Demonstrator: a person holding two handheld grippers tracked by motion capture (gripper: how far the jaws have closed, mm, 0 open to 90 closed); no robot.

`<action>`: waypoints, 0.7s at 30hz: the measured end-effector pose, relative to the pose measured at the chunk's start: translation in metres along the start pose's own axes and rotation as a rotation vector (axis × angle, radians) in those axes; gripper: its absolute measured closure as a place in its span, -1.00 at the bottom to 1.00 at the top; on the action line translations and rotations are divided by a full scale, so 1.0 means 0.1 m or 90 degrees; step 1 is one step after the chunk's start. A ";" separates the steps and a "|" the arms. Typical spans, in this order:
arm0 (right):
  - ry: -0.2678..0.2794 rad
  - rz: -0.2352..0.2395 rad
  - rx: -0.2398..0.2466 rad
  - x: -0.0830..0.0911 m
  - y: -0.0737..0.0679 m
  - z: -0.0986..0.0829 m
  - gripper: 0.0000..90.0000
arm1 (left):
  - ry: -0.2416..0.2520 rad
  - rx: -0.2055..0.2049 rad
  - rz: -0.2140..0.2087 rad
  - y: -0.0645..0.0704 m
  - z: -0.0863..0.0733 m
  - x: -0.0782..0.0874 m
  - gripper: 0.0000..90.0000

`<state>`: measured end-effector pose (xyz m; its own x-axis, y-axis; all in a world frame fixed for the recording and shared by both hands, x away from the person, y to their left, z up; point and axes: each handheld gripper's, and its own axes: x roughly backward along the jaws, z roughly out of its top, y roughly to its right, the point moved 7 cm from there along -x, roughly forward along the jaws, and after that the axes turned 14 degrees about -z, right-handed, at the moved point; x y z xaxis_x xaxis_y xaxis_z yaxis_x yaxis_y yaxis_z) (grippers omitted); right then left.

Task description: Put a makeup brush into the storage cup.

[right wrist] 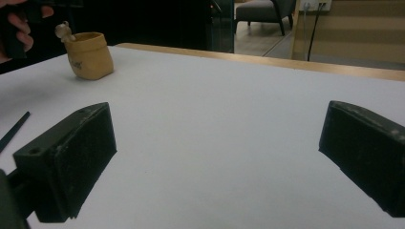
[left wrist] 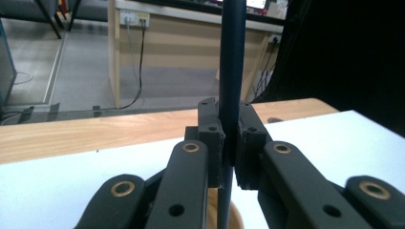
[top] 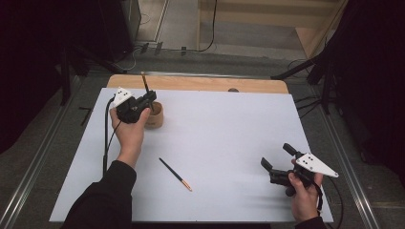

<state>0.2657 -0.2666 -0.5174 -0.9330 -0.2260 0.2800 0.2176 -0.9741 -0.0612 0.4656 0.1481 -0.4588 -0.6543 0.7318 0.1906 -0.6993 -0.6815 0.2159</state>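
Right now your left gripper [top: 149, 101] has its jaws clamped on a dark pencil [left wrist: 231, 71], which stands upright between the fingers [left wrist: 210, 138], its lower end dipping into the tan cup [top: 155, 115] just below them. Your right gripper [top: 277, 160] sits low over the white table [top: 229, 133] with jaws spread wide and nothing between them; a second pencil [top: 175, 174] lies flat well off to its left
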 end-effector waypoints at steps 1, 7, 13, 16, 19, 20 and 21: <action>-0.002 -0.001 -0.003 0.00 0.00 0.00 -1.00 | -0.002 0.001 0.003 -0.02 -0.01 -0.01 0.87; -0.003 -0.003 -0.006 0.01 0.02 -0.01 -1.00 | -0.014 0.004 0.009 0.00 -0.07 -0.08 0.87; 0.001 -0.007 -0.009 0.02 0.05 0.00 -1.00 | -0.028 -0.005 0.028 0.02 -0.13 -0.14 0.87; 0.001 -0.008 -0.009 0.02 0.06 0.00 -1.00 | -0.042 -0.017 0.043 0.01 -0.16 -0.15 0.87; 0.000 -0.009 -0.012 0.03 0.06 0.00 -1.00 | -0.052 -0.022 0.049 0.00 -0.20 -0.16 0.87; 0.000 -0.010 -0.010 0.02 0.06 0.00 -1.00 | -0.050 -0.016 0.052 -0.01 -0.21 -0.16 0.87; 0.000 -0.011 -0.011 0.02 0.07 0.00 -1.00 | -0.050 -0.016 0.053 -0.01 -0.22 -0.16 0.87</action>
<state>0.2649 -0.2737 -0.5174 -0.9365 -0.2088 0.2816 0.1962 -0.9779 -0.0727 0.4698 0.1369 -0.4830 -0.6863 0.6707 0.2813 -0.6511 -0.7390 0.1731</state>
